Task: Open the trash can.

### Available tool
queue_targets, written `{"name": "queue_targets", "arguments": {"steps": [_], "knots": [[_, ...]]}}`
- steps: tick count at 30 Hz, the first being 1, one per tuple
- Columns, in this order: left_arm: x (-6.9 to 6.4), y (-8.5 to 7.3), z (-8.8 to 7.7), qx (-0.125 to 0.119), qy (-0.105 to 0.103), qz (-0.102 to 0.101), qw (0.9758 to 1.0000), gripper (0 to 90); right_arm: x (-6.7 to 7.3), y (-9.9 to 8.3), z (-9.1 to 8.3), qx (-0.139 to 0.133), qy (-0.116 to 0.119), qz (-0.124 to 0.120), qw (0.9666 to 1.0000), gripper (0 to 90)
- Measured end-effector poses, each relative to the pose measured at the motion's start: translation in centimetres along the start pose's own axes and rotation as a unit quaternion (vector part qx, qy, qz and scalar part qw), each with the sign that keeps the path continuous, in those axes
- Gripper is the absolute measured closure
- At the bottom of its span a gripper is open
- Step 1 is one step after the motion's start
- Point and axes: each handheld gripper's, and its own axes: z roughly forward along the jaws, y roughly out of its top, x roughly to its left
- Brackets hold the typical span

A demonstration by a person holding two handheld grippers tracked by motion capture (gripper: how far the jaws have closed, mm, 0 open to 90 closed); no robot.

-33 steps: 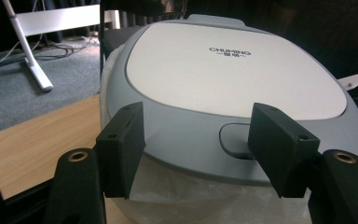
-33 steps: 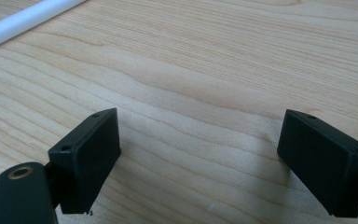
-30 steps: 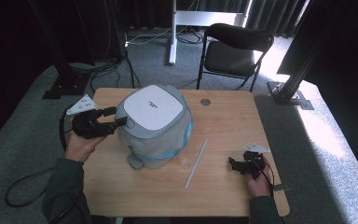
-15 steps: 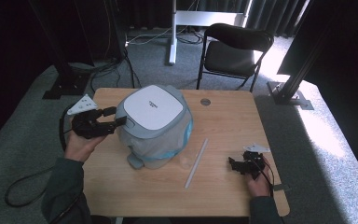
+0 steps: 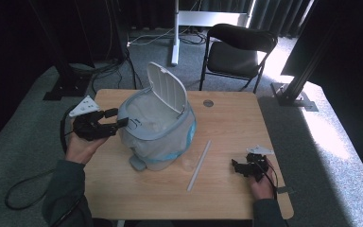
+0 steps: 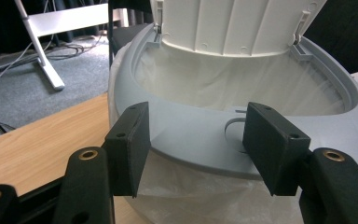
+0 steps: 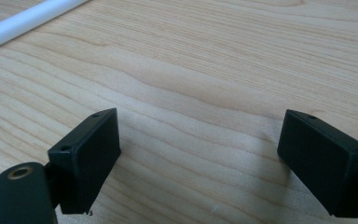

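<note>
- Two grippers work over a pale wooden counter [image 5: 227, 127] with a visible grain, standing on grey carpet [image 5: 28, 118] in a dark, curtained room.
- On the counter's left half sits a grey bin [image 5: 157, 135] lined with a thin white bag; its white lid [image 5: 168, 87] stands tilted up, hinged at the far side.
- The left gripper [image 5: 118, 123] is at the bin's near-left rim, jaws spread apart and holding nothing; in the left gripper view the two black pads [image 6: 130, 147] sit just in front of the grey rim [image 6: 200, 135], with the bag's inside beyond it.
- A white rod [image 5: 199, 164] lies flat on the counter just right of the bin, running slantwise toward the front edge.
- The right gripper [image 5: 240, 168] rests low near the counter's front right corner, well apart from the bin, its jaws wide and empty over bare wood; the rod's end [image 7: 23, 21] crosses the top-left corner of the right gripper view.
- Behind the counter stand a black folding chair [image 5: 238, 49] and a white stand foot [image 5: 203, 19], with cables on the carpet.
- A small round grommet [image 5: 208, 103] marks the counter's far edge.
</note>
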Motion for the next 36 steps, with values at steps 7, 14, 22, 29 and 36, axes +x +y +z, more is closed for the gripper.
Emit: {"name": "queue_targets", "arguments": {"steps": [7, 14, 22, 29, 36], "knots": [[-0.2, 0.0, -0.4, 0.0, 0.02, 0.012, 0.9997, 38.5, 0.0, 0.0, 0.0, 0.0, 0.0, 0.0, 1.0, 12.1], [0.1, -0.2, -1.2, -0.006, 0.028, 0.007, 0.9996, 38.2, 0.0, 0.0, 0.0, 0.0, 0.0, 0.0, 1.0, 11.5], [1.0, -1.1, -2.1, -0.009, 0.049, -0.004, 0.9988, 38.2, 0.2, 0.0, 0.1, 0.0, -0.008, 0.008, 0.9999, 11.5], [1.7, -2.4, -2.5, -0.004, 0.059, -0.015, 0.9981, 38.4, 0.2, 0.0, 0.1, 0.0, -0.009, 0.009, 0.9999, 11.6], [2.2, -4.1, -2.3, -0.009, 0.06, -0.032, 0.9976, 38.5, 0.3, 0.1, -0.2, 0.003, 0.0, 0.002, 1.0, 19.5]]}}
